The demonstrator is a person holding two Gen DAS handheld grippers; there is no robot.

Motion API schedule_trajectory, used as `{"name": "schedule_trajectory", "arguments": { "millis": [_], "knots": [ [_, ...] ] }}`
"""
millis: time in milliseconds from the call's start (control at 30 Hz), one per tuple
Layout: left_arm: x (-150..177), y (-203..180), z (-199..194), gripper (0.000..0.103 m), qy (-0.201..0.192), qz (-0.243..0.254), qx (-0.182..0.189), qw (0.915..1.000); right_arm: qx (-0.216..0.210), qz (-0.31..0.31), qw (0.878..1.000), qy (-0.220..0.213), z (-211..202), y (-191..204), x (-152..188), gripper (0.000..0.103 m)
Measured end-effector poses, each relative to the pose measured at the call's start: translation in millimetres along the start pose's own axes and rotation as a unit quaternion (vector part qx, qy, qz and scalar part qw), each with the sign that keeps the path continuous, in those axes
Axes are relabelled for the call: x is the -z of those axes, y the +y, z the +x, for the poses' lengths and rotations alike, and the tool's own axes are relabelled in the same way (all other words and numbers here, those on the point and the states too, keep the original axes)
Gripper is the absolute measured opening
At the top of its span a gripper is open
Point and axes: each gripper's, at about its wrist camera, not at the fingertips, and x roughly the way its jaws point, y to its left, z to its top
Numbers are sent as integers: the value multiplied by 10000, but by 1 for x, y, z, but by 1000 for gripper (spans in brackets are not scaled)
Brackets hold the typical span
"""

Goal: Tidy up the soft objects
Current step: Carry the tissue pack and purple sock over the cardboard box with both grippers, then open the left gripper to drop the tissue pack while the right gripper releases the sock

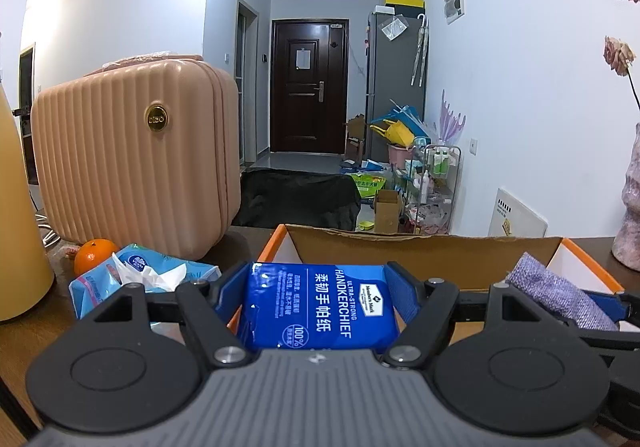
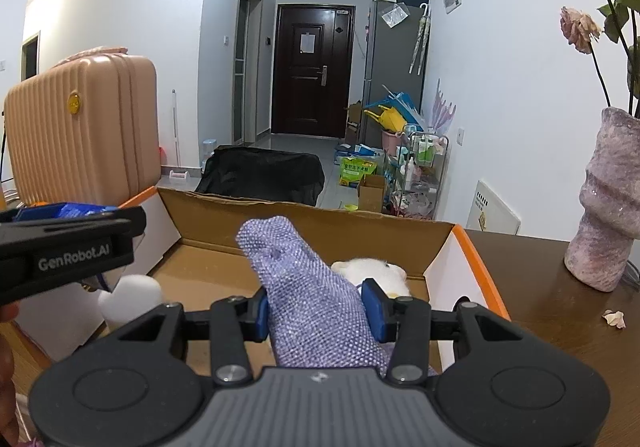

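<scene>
Clamping a lilac knitted cloth (image 2: 316, 311), the right gripper (image 2: 318, 307) hangs over the open cardboard box (image 2: 304, 219) on the desk (image 2: 560, 311), where a white plush toy (image 2: 372, 271) lies by the far wall. Beside it, the left gripper (image 1: 320, 287) grips a blue handkerchief pack (image 1: 320, 307) above the box's left edge.

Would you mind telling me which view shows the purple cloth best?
The right wrist view: the purple cloth fills the middle, clamped in the right gripper above the box. The left wrist view catches only one corner of it at the right edge, beyond the left gripper and its tissue pack.
</scene>
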Motion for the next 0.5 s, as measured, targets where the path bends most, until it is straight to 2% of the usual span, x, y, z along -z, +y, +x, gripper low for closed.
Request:
{"name": "schedule_trajectory", "arguments": {
  "millis": [333, 400, 500],
  "knots": [
    [4, 2, 1, 75, -13, 56, 8, 10000, 5, -30, 10000, -34, -1, 2, 0, 47],
    [4, 2, 0, 77, -49, 31, 2, 10000, 9, -33, 10000, -37, -2, 3, 1, 49],
    [4, 4, -3, 92, -129, -29, -57, 9999, 22, -27, 10000, -69, -4, 3, 2, 54]
  ]
}}
